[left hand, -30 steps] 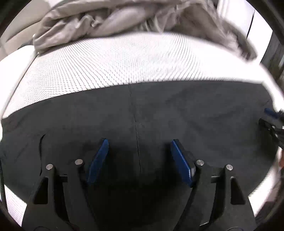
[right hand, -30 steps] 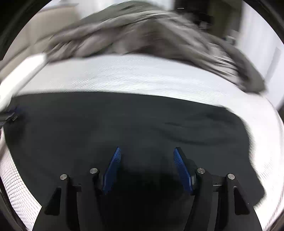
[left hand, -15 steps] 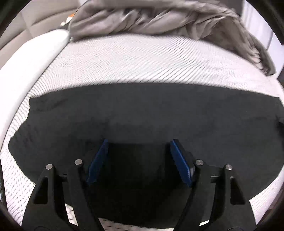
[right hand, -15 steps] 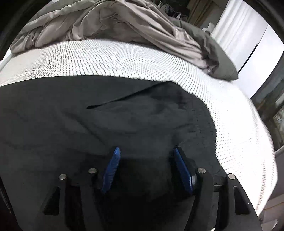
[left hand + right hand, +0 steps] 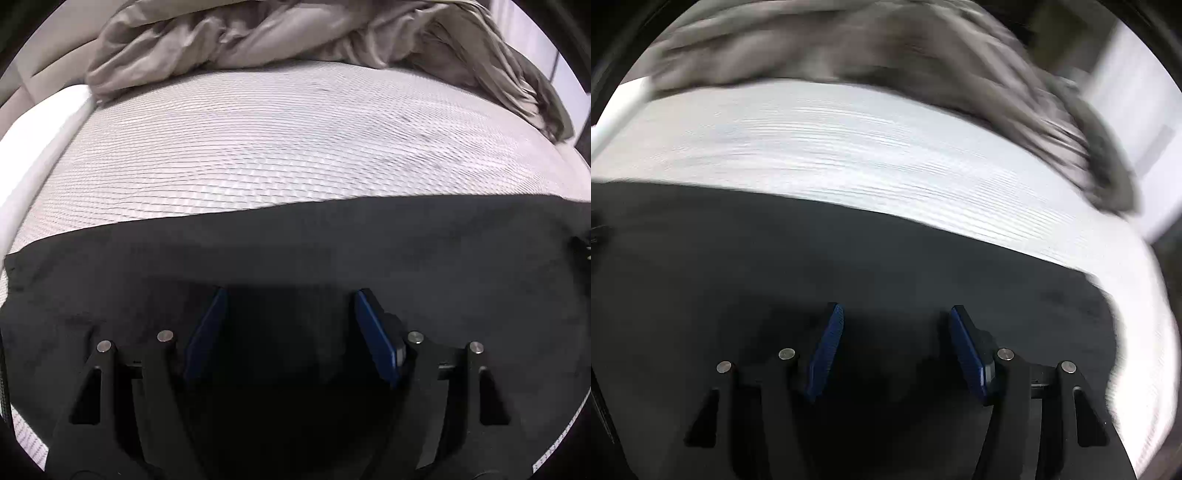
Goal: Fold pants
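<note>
Black pants point(image 5: 295, 251) lie flat on the mattress point(image 5: 258, 147). Left gripper point(image 5: 290, 325) apart, opening; right gripper point(image 5: 895, 332) apart, closing, nothing clamped. Only the right view shows the pants' end.

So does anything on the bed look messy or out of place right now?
Only the grey duvet, which is bunched in a rumpled heap along the far side of the white mattress rather than spread flat. The black pants lie fairly smooth across the near side. Nothing looks spilled or damaged.
</note>
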The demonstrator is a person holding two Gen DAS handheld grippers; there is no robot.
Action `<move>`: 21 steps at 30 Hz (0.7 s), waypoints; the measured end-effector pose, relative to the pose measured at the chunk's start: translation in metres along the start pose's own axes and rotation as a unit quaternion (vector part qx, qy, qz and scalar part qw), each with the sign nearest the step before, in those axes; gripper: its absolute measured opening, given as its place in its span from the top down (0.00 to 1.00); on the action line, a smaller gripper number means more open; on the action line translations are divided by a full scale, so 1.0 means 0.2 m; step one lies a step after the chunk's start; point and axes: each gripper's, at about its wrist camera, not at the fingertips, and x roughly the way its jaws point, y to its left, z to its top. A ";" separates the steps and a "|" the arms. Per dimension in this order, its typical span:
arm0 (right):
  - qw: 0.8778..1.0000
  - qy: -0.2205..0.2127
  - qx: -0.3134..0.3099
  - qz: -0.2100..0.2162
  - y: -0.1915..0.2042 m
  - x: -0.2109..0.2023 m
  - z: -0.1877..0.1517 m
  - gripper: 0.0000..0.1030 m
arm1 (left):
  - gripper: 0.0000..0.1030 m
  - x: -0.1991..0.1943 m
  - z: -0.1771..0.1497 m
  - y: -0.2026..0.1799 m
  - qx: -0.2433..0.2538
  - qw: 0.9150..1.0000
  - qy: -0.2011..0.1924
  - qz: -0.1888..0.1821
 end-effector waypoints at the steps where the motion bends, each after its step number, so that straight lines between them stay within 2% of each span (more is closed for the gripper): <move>1: 0.999 0.014 0.025 -0.025 -0.12 0.06 -0.03 0.43 | 0.29 0.00 0.00 0.02 -0.005 1.000 -0.002 -0.009; 2: 0.998 0.021 0.063 -0.006 -0.26 0.10 -0.07 0.42 | 0.29 0.01 -0.01 0.03 -0.008 1.000 -0.002 -0.013; 4: 0.994 0.018 0.104 0.038 -0.39 0.11 -0.12 0.43 | 0.29 0.02 -0.01 0.03 -0.003 1.000 -0.003 -0.013; 7: 0.999 -0.002 0.052 -0.004 -0.31 0.03 -0.12 0.42 | 0.34 -0.03 0.00 -0.03 0.000 1.000 -0.014 0.012; 8: 0.999 -0.008 0.043 0.005 -0.27 0.00 -0.10 0.42 | 0.39 -0.05 0.01 -0.05 0.003 1.000 -0.024 0.015; 10: 0.998 -0.021 0.041 0.039 -0.21 -0.08 -0.08 0.42 | 0.39 -0.06 0.04 -0.10 0.026 0.999 -0.039 0.008; 11: 0.998 -0.028 0.034 0.049 -0.18 -0.11 -0.07 0.42 | 0.40 -0.05 0.05 -0.13 0.042 0.998 -0.038 0.014; 12: 0.997 -0.036 0.022 0.059 -0.14 -0.14 -0.06 0.42 | 0.46 -0.03 0.05 -0.13 0.049 0.998 -0.034 0.024; 13: 0.996 -0.045 0.004 0.072 -0.09 -0.17 -0.06 0.42 | 0.48 0.01 0.05 -0.10 0.045 0.998 -0.024 0.037; 16: 0.992 -0.044 -0.054 0.109 0.08 -0.15 -0.08 0.42 | 0.50 0.03 0.05 0.09 -0.021 0.998 -0.023 0.045; 17: 0.991 -0.034 -0.070 0.110 0.14 -0.13 -0.09 0.42 | 0.53 0.01 0.04 0.15 -0.038 0.997 -0.026 0.060; 19: 0.991 -0.034 -0.081 0.097 0.18 -0.11 -0.13 0.42 | 0.53 -0.02 0.02 0.28 -0.073 0.989 -0.035 0.123; 20: 0.991 -0.034 -0.078 0.099 0.18 -0.12 -0.15 0.42 | 0.53 -0.03 0.01 0.32 -0.089 0.989 -0.038 0.115; 21: 0.991 -0.032 -0.073 0.103 0.16 -0.13 -0.15 0.42 | 0.57 -0.04 0.00 0.37 -0.099 0.990 -0.039 0.087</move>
